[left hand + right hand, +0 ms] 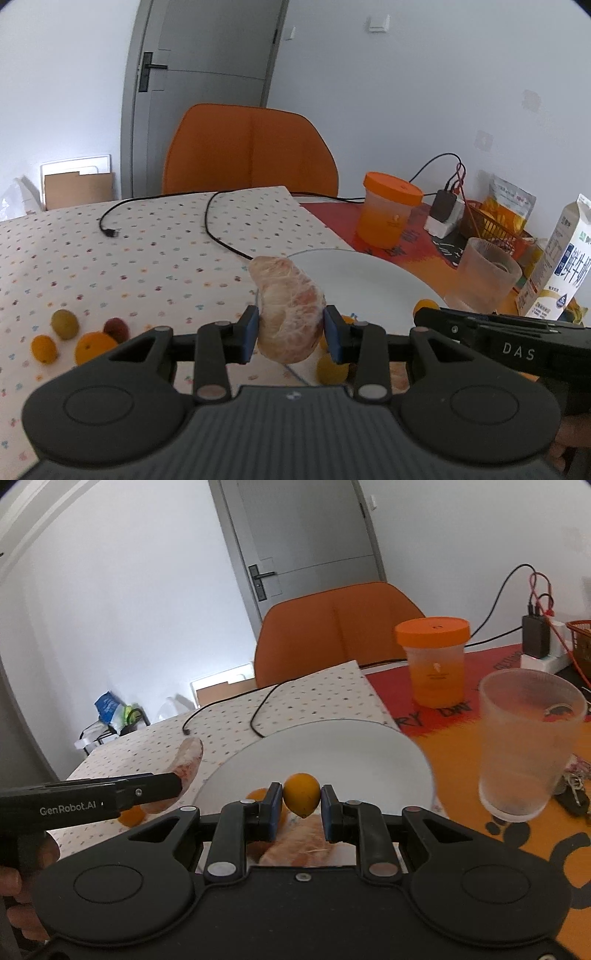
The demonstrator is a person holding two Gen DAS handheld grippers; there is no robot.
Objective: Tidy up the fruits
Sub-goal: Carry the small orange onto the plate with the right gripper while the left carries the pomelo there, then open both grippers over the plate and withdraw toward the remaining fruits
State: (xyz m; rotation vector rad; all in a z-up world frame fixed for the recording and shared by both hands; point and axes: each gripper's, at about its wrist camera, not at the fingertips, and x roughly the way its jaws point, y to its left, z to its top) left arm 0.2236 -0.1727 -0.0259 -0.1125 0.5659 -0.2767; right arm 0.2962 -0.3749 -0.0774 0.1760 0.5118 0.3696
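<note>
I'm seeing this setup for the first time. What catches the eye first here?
The peeled fruit segment gripped upright in the left gripper, its jaws closed on it near the white plate. Next, the small yellow-orange fruit pinched by the right gripper above that plate. Behind stand an orange chair and an orange-lidded jar.

The left claw (291,328) is matte black, with blue pads (252,328) on its fingers, silver pivot pins on the linkage arms, and a ribbed grey housing flanked by two round bosses. The right claw (298,808) has the same build. Seen side-on, the bodies carry white lettering: "DAS" on the right, "GenRobot.AI" and a small screw on the left. Bare skin of a hand (16,897) shows.
</note>
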